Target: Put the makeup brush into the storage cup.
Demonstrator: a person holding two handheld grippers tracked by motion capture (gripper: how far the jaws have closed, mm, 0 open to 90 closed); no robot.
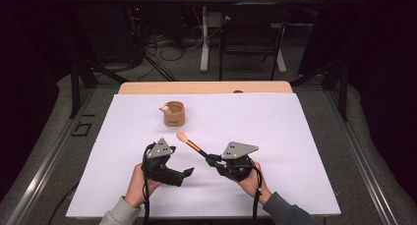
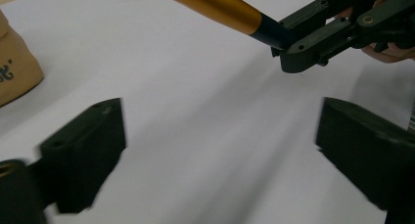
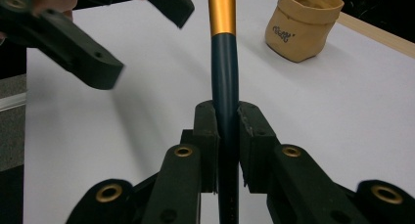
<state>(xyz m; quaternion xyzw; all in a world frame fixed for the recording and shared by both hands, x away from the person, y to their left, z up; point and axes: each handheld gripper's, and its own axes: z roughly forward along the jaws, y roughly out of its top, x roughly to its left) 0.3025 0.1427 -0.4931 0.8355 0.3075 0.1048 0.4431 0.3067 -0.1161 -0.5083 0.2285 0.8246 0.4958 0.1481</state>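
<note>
- Right gripper [image 1: 212, 158] clamped on dark handle end of makeup brush [image 1: 193, 144]; brush angles up-left over the white table sheet [image 1: 305, 136], bristle tip far-left.
- Left gripper [image 1: 187, 172] jaws apart, nothing between them, just left of the brush, not touching.
- Tan fabric pouch [image 1: 173, 113] upright, farther back, well apart.

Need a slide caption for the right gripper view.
Right gripper clamps a makeup brush by its dark handle; tan pouch beyond.
</note>
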